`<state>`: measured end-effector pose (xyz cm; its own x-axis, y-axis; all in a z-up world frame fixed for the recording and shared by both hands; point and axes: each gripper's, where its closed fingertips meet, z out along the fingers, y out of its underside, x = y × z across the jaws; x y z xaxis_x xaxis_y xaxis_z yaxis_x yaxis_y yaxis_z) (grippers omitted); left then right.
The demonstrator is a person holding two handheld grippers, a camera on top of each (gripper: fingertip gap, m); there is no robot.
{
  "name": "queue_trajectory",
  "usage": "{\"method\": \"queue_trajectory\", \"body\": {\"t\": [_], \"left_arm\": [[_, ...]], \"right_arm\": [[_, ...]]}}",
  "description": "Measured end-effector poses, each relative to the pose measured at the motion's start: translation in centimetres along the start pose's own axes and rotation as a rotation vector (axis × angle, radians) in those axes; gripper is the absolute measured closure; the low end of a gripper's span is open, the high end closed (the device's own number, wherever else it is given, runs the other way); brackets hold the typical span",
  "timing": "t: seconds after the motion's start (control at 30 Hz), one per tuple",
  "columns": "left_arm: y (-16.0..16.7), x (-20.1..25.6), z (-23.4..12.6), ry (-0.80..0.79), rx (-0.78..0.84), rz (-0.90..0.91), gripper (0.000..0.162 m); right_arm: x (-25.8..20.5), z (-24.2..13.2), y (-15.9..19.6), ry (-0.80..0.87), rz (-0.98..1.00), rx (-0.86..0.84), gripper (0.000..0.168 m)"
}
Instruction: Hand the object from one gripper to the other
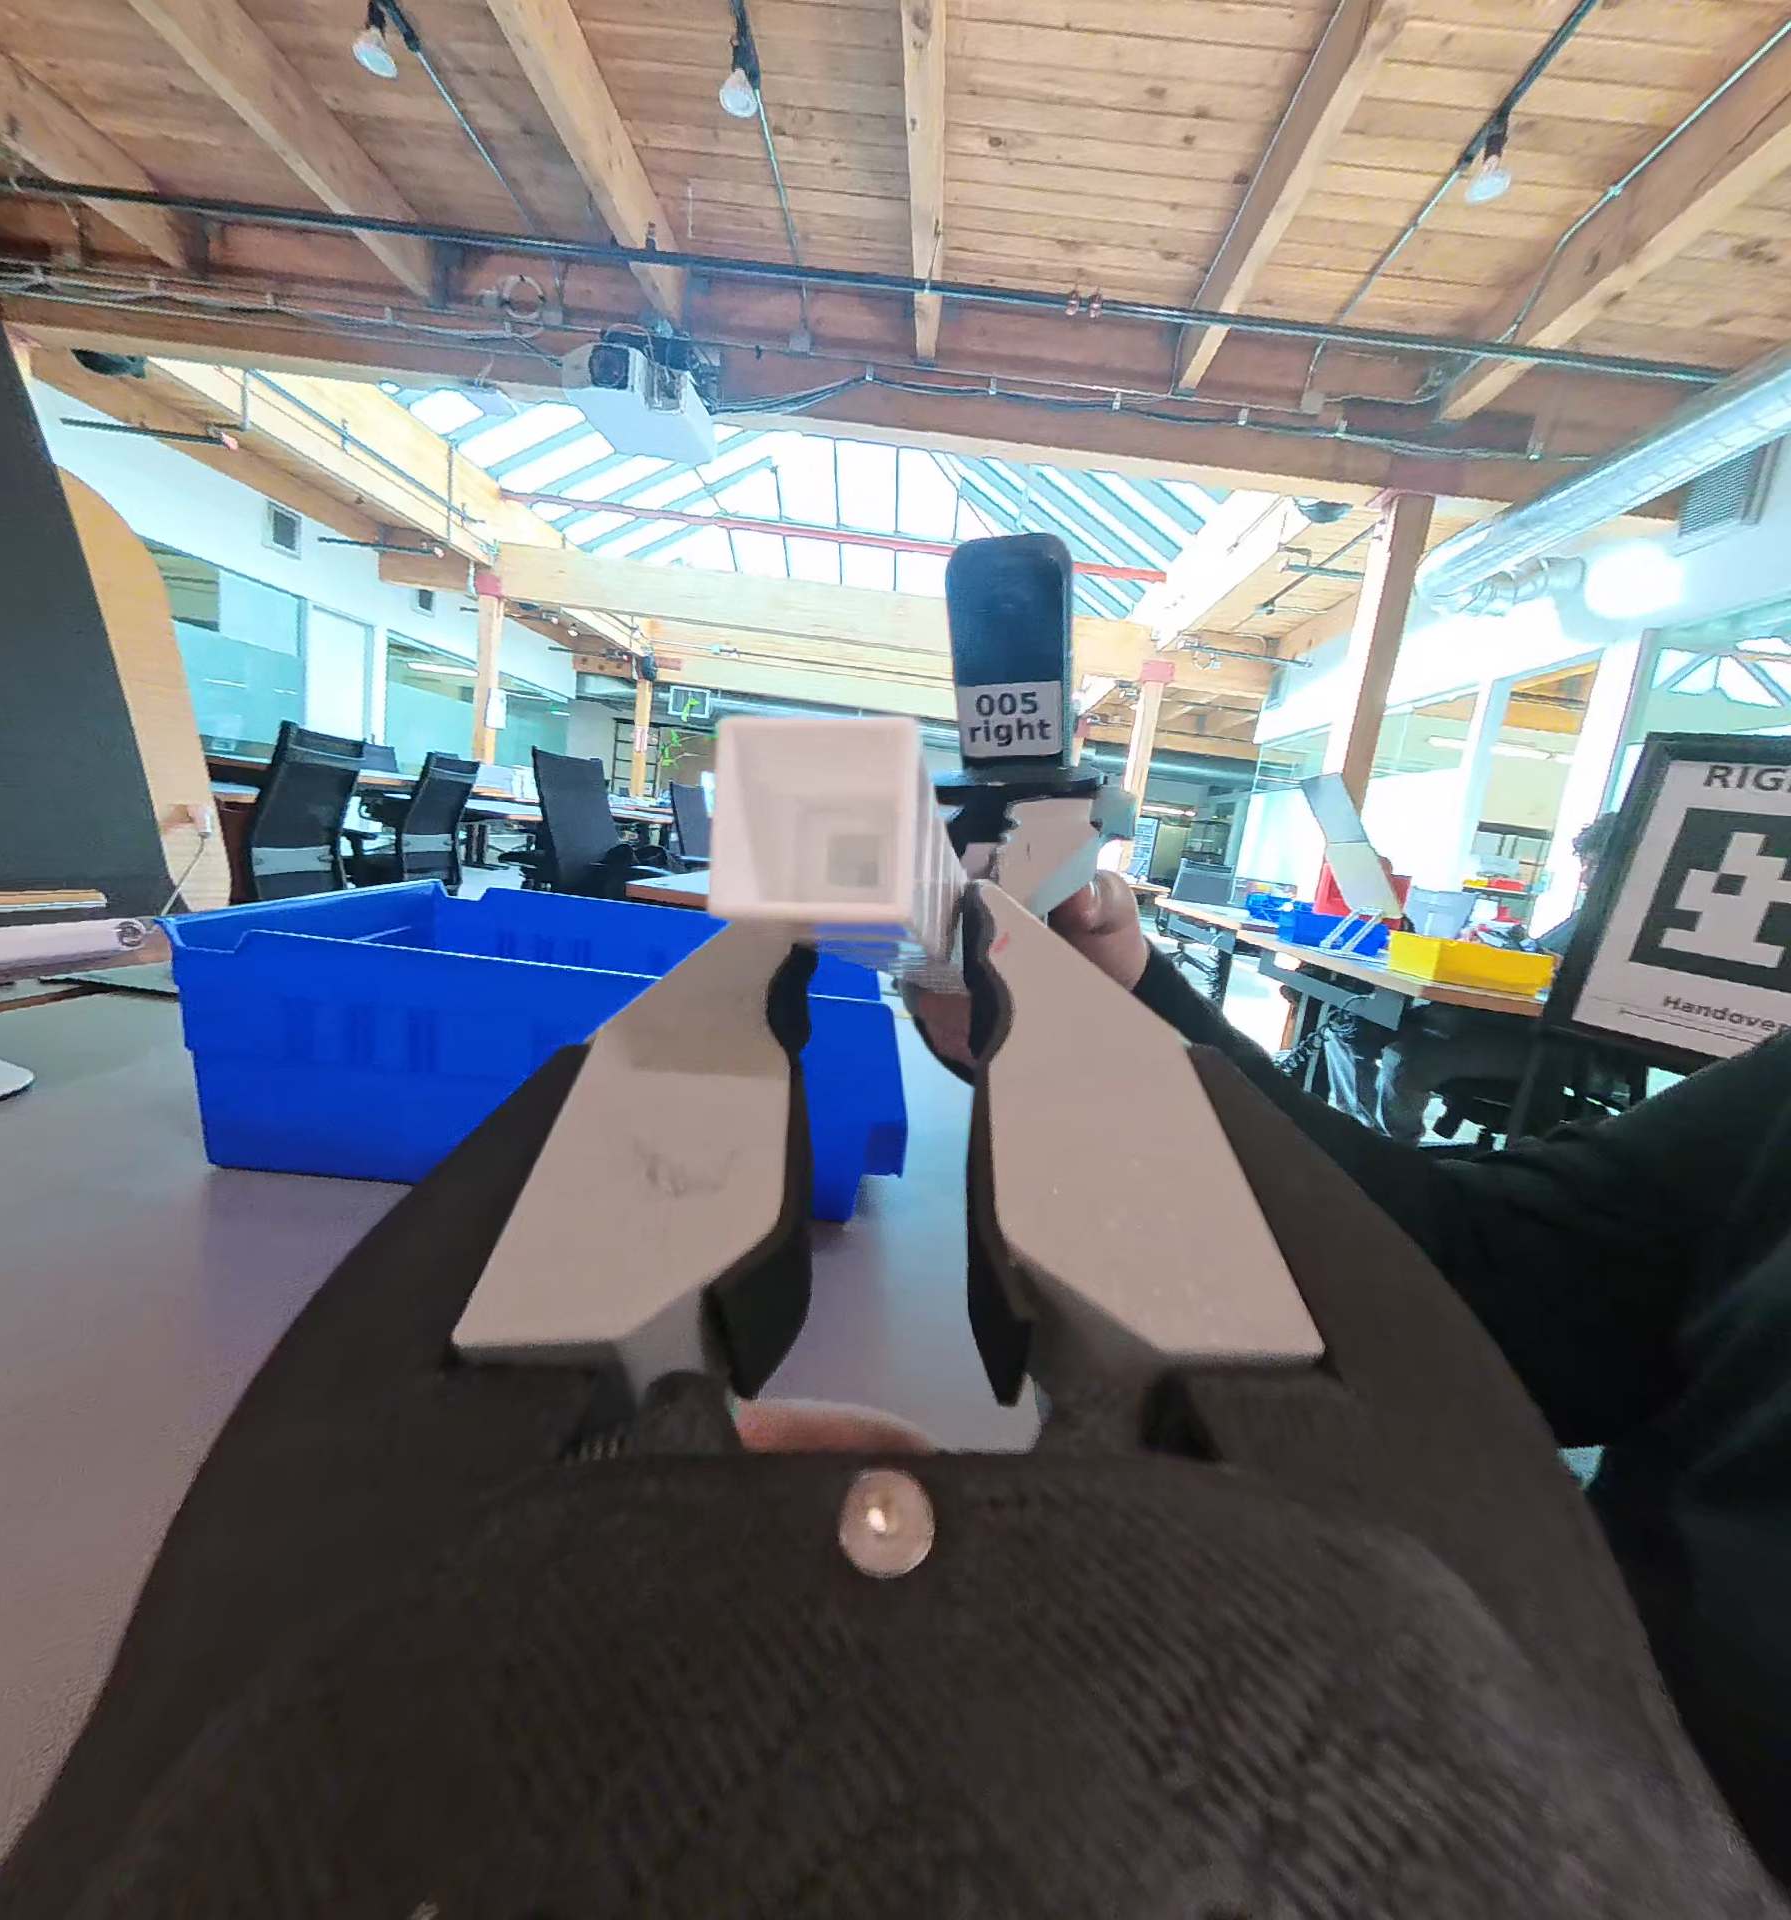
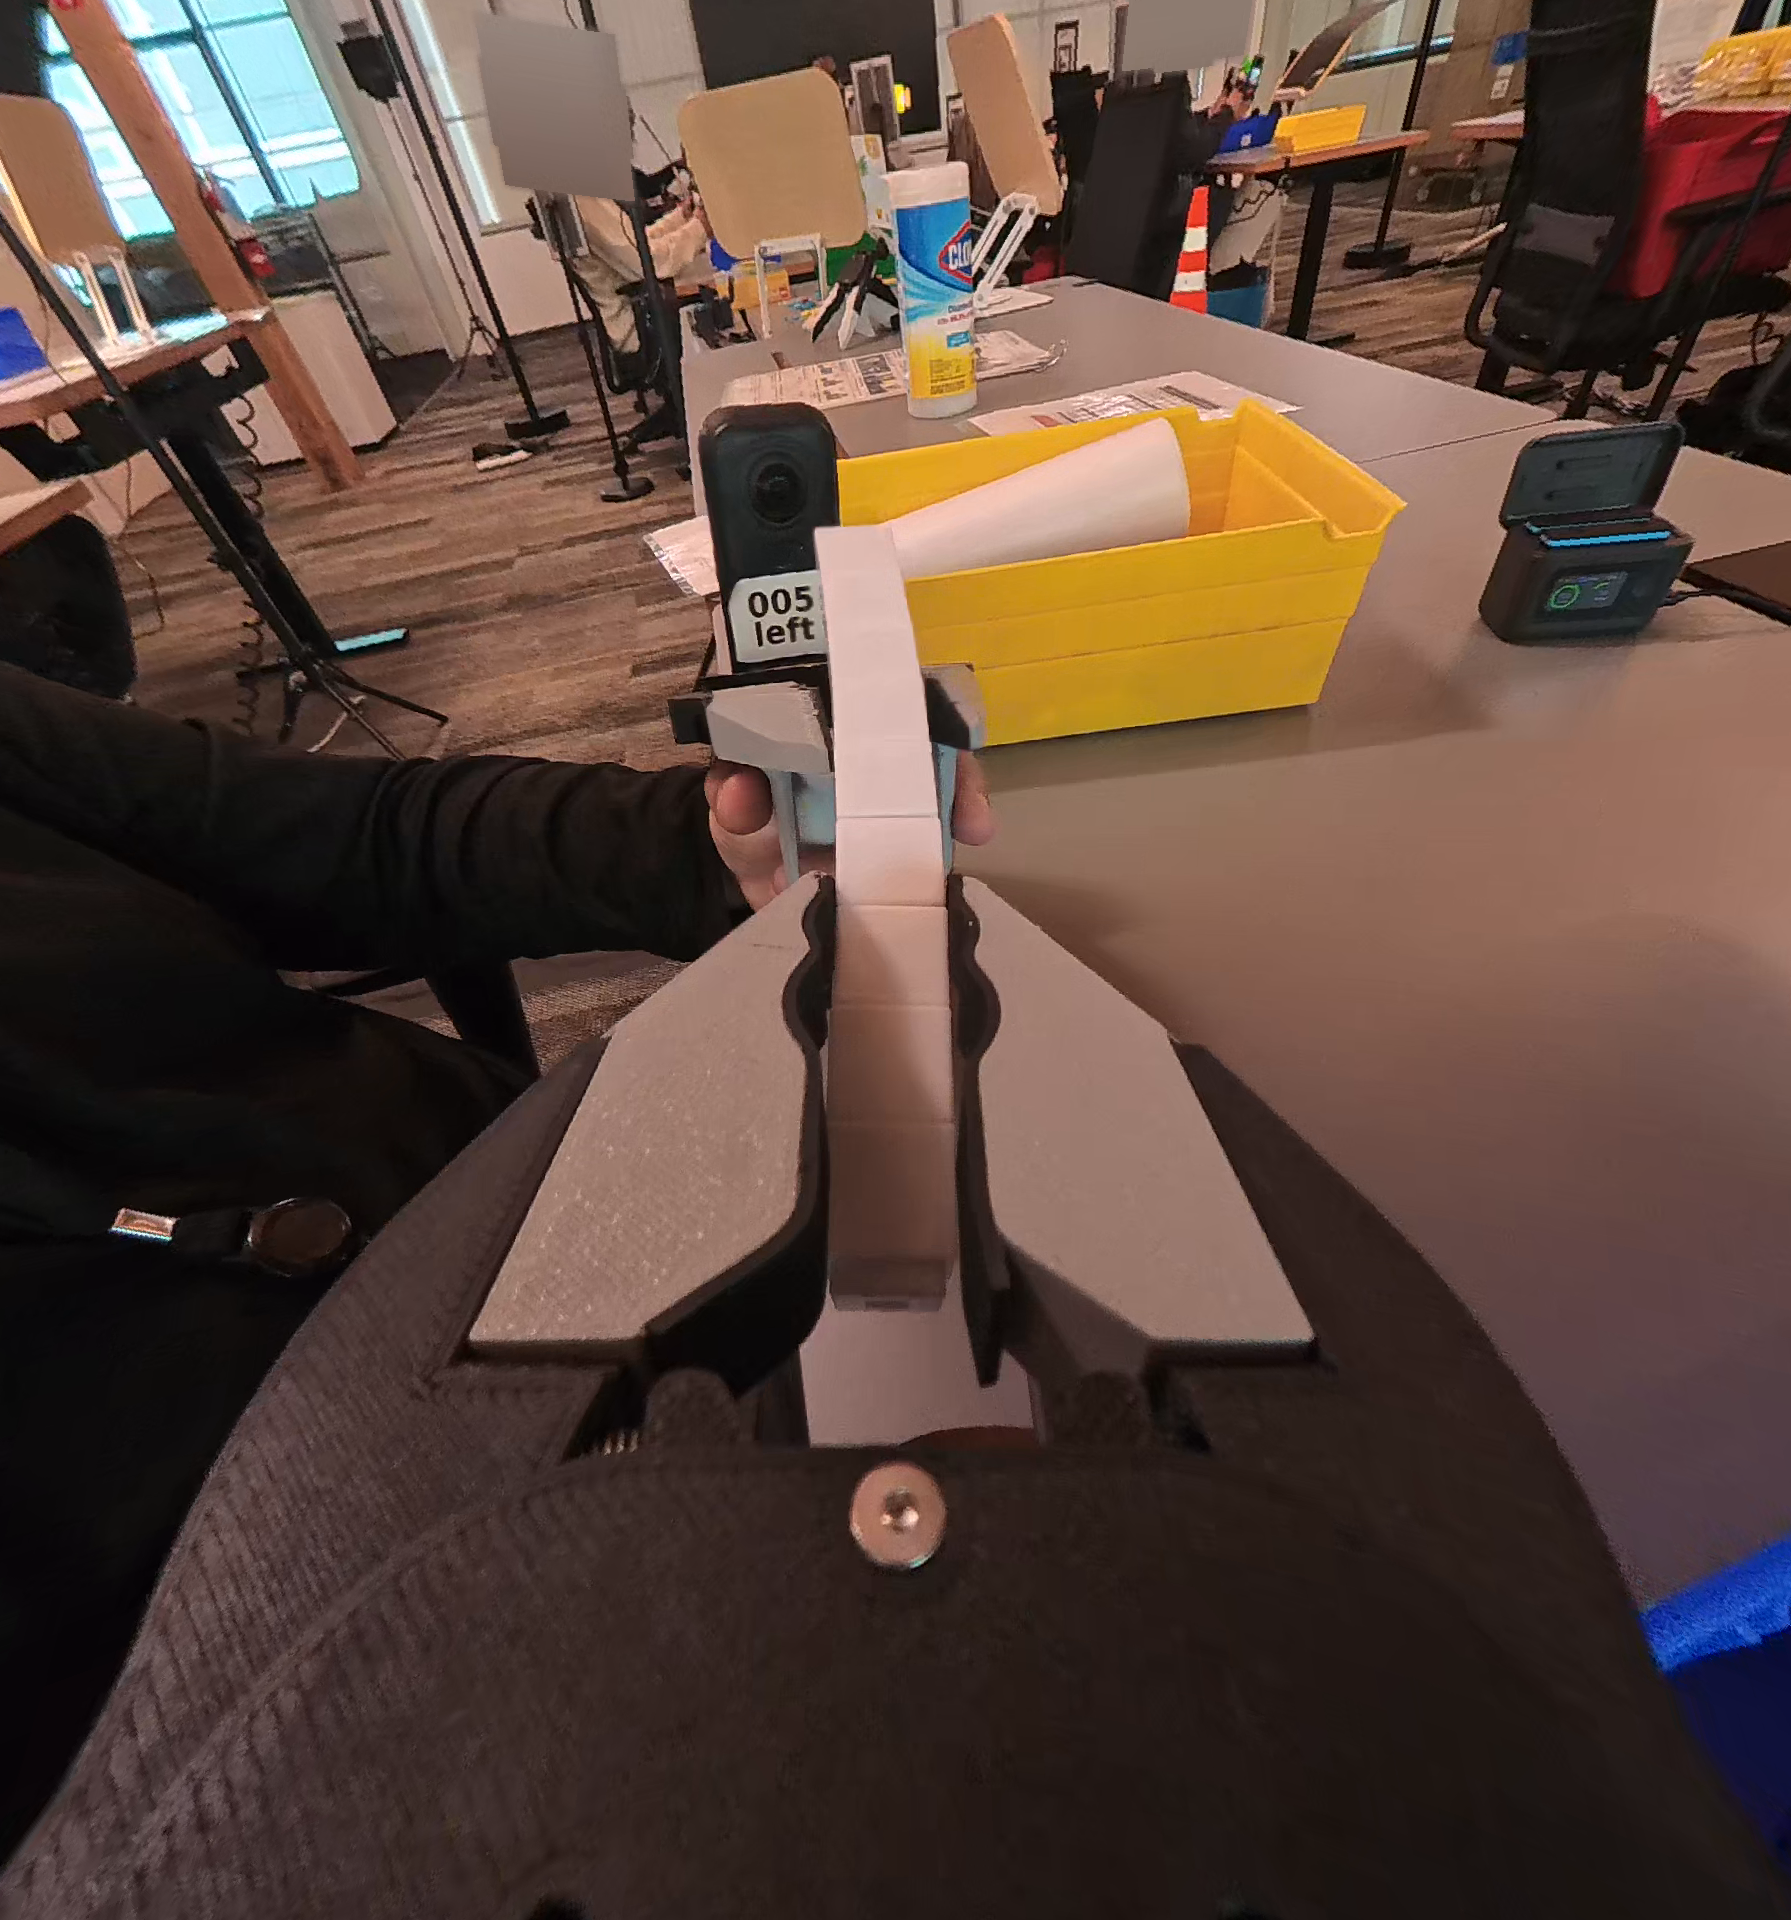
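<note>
A long white square tube (image 2: 891,997) runs between the two grippers above the grey table (image 2: 1390,987). My right gripper (image 2: 889,894) is shut on one end of it, with the tube lying lengthwise between the fingers. My left gripper (image 2: 886,717) faces it and closes on the tube farther along, one finger against each side. In the left wrist view the tube's open end (image 1: 818,821) points at the camera just above my left gripper (image 1: 886,935). The right gripper (image 1: 984,883) holds the tube's far part behind it.
A blue bin (image 1: 403,1039) stands on the table beyond the left gripper. A yellow bin (image 2: 1130,644) with a white cone (image 2: 1036,499) in it stands beyond the right gripper. A dark charging case (image 2: 1587,561) and a wipes canister (image 2: 932,291) stand farther off. Black sleeves reach in from the side. The tips of both grippers are at nearly the same place.
</note>
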<state>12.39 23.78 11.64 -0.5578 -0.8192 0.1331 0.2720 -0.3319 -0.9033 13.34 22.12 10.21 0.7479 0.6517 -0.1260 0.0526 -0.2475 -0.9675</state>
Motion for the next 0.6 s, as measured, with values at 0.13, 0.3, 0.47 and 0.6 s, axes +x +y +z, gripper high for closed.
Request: {"method": "queue_trajectory", "body": {"t": [0.13, 0.3, 0.47, 0.6], "left_arm": [[0.1, 0.2, 0.0, 0.021, -0.01, -0.017, 0.14], [1.1, -0.2, -0.1, 0.029, -0.092, -0.03, 0.141], [1.6, 0.3, -0.2, 0.119, -0.119, -0.222, 0.142], [1.7, 0.3, -0.2, 0.133, -0.123, -0.267, 0.142]], "right_arm": [[-0.1, 0.2, 0.2, -0.013, 0.01, -0.007, 0.15], [0.3, 0.2, 0.9, 0.012, 0.01, -0.045, 0.15], [-0.3, 0.1, 1.0, -0.052, 0.016, -0.041, 0.15], [-0.4, 0.1, 1.2, -0.066, 0.016, -0.044, 0.15]]}}
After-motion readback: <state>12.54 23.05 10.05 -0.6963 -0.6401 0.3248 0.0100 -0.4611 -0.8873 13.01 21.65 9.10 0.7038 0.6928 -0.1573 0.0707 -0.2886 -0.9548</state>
